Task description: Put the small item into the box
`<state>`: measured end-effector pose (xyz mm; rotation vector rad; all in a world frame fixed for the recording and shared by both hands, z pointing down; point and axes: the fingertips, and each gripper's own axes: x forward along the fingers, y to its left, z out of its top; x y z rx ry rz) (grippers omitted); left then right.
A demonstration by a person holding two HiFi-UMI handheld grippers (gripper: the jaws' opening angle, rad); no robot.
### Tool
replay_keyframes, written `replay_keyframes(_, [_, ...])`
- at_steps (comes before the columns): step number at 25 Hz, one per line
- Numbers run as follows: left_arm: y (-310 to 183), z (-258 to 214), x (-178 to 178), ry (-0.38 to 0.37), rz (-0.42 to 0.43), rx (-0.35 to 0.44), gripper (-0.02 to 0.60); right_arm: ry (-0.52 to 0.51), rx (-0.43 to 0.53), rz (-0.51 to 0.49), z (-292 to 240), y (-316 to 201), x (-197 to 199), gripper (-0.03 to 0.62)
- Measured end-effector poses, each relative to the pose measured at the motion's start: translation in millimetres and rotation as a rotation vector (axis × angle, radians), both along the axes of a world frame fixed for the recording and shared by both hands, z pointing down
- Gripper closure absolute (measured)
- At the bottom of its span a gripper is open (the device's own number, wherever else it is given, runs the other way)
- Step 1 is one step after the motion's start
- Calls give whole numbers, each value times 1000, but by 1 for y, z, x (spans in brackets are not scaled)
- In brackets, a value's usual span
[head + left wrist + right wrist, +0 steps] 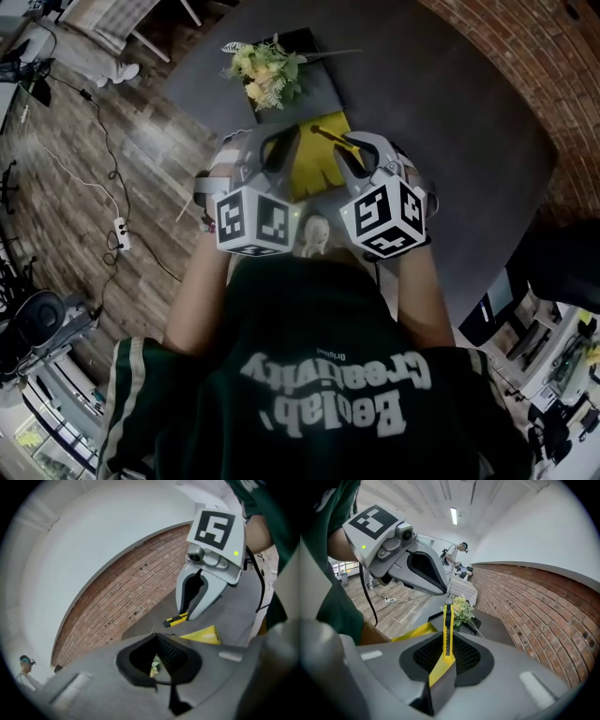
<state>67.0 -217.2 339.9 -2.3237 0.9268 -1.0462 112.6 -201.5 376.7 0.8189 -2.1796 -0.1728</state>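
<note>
While both grippers hang side by side over the table, the right gripper clamps a yellow knife by one end; the free end points toward the flowers. Left gripper: jaws nearly together, nothing between. Knife is above the yellow pad.
</note>
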Motion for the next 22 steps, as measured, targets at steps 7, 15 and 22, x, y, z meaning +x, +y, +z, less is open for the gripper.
replay_keyframes(7, [-2, 18, -4, -16, -32, -31, 580, 0, -23, -24, 14, -5, -1, 526])
replay_keyframes(15, [-14, 42, -9, -15, -29, -82, 580, 19, -65, -22, 36, -20, -8, 525])
replay_keyframes(22, [-26, 70, -10, -26, -9, -124, 580, 31, -119, 5, 63, -33, -9, 525])
